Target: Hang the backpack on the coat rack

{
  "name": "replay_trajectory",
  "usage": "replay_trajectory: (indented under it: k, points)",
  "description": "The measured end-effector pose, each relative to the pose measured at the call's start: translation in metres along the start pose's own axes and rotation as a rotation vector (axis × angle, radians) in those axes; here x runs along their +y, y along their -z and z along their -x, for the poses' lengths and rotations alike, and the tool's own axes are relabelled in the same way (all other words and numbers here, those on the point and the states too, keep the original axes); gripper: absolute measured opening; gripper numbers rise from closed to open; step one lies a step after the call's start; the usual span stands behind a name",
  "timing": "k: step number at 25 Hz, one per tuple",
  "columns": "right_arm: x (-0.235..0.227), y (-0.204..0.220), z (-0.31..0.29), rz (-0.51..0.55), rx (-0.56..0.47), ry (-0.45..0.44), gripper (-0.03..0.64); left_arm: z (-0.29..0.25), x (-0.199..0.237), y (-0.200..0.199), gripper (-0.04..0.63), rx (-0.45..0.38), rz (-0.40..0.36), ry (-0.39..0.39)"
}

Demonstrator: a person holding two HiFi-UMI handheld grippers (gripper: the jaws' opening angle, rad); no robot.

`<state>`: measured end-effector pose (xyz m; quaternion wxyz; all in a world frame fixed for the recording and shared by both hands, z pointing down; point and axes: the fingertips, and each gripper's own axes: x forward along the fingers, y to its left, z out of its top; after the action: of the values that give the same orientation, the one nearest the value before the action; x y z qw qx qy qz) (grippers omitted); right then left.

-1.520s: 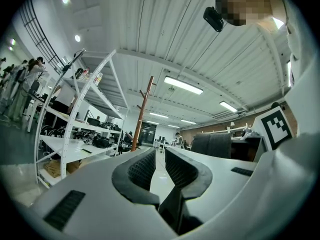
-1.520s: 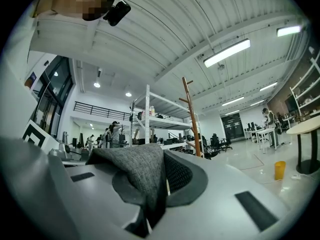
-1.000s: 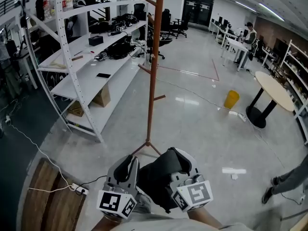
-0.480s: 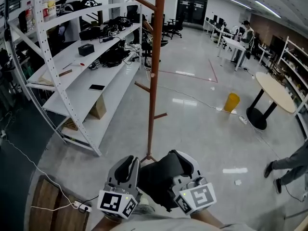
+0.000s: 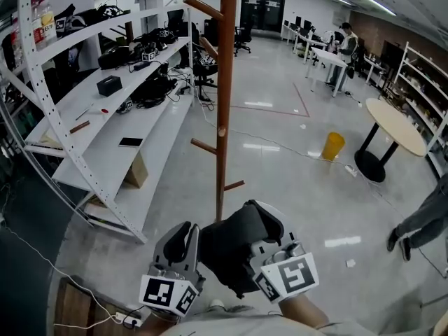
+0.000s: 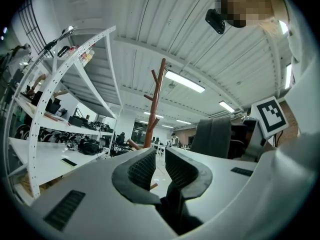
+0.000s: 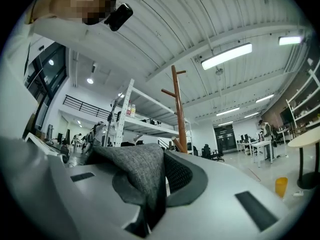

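My right gripper pinched the dark grey fabric backpack; my left gripper had jaws a slit apart, grip unclear. The upright brown wooden coat rack stood at twelve o'clock, equally near both.

The coat rack rises straight ahead of me. Just on my side of its pole, the dark grey backpack hangs between my 2 grippers, with the left gripper at its left edge and the right gripper clamped over its right top. Left of the coat rack runs white shelving, and well off to its right stand a yellow bin and a round table.
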<state>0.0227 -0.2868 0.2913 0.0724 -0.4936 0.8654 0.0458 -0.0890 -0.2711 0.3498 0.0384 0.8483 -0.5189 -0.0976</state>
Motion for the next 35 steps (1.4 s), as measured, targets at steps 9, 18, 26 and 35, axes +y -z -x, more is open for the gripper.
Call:
replay_trajectory:
  k: [9,18,26,35]
  points:
    - [-0.014,-0.068,-0.051,0.099,-0.061,-0.041,0.037,-0.001,0.017,0.001,0.074,-0.013,0.041,-0.063]
    - [-0.032,-0.117,-0.111,0.228,-0.038,-0.024,0.037,-0.001,0.016,-0.003,0.074,-0.041,0.048,-0.097]
    - [-0.072,-0.09,-0.173,0.245,0.109,0.042,0.037,0.006,0.024,0.004,0.074,-0.027,0.057,-0.133]
    - [-0.108,-0.025,-0.205,0.234,0.275,0.104,0.037,0.015,0.033,0.006,0.074,-0.022,0.056,-0.171]
